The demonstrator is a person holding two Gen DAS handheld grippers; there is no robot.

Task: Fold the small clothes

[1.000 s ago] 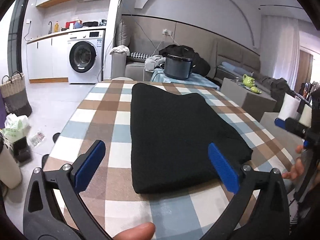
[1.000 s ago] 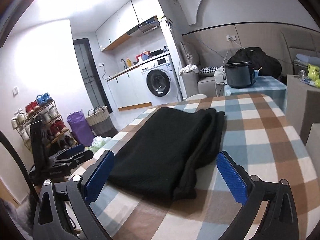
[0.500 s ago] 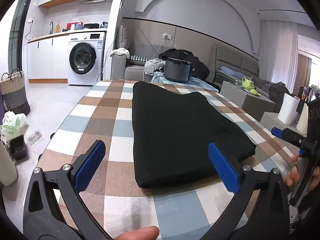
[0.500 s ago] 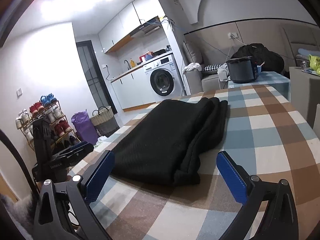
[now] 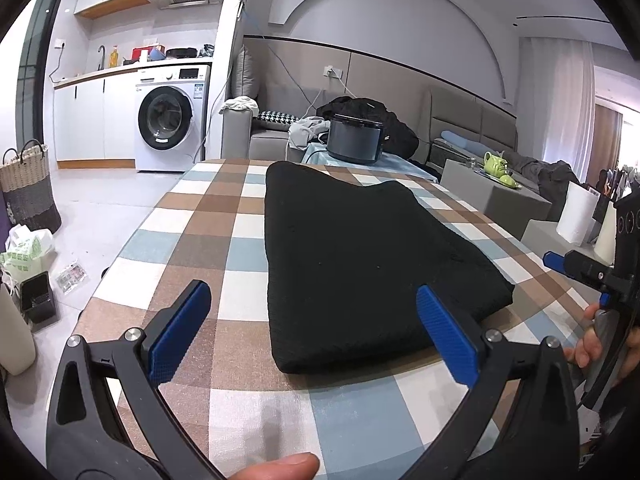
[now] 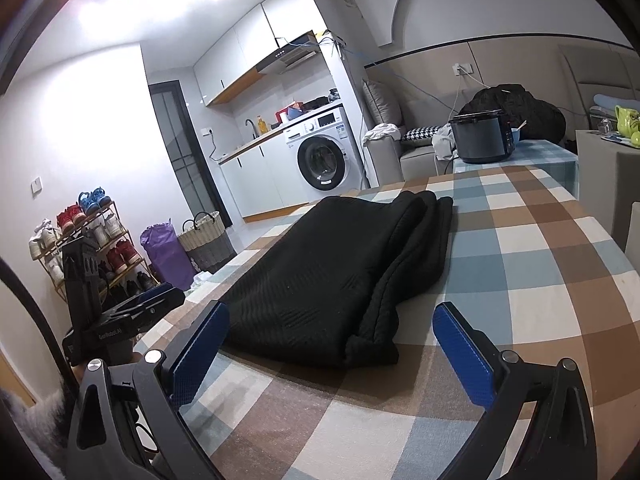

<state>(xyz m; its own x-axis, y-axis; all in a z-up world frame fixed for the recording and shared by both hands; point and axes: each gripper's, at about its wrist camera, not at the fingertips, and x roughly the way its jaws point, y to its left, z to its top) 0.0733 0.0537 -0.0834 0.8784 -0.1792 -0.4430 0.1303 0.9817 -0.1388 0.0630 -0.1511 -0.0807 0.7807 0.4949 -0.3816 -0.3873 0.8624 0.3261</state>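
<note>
A black garment [image 5: 360, 252] lies folded into a thick rectangle on the checked tablecloth [image 5: 208, 240]. In the right wrist view the same garment [image 6: 332, 276] shows stacked layers along its right edge. My left gripper [image 5: 312, 316] hovers open just short of the garment's near edge, nothing between its blue pads. My right gripper [image 6: 328, 340] is open too, low over the table in front of the garment's near corner. The right gripper also shows at the right edge of the left wrist view, held by a hand [image 5: 592, 348].
A dark cooker pot [image 5: 354, 142] stands on a small table beyond the far end. A grey side table with a green teapot [image 5: 498, 164] is at the right. Washing machine [image 5: 170, 124], woven basket [image 5: 26, 188] and shoe rack [image 6: 88, 240] stand on the floor to the left.
Both grippers have dropped lower and drawn back slightly toward the near table edge, staying open. The garment has not moved.
</note>
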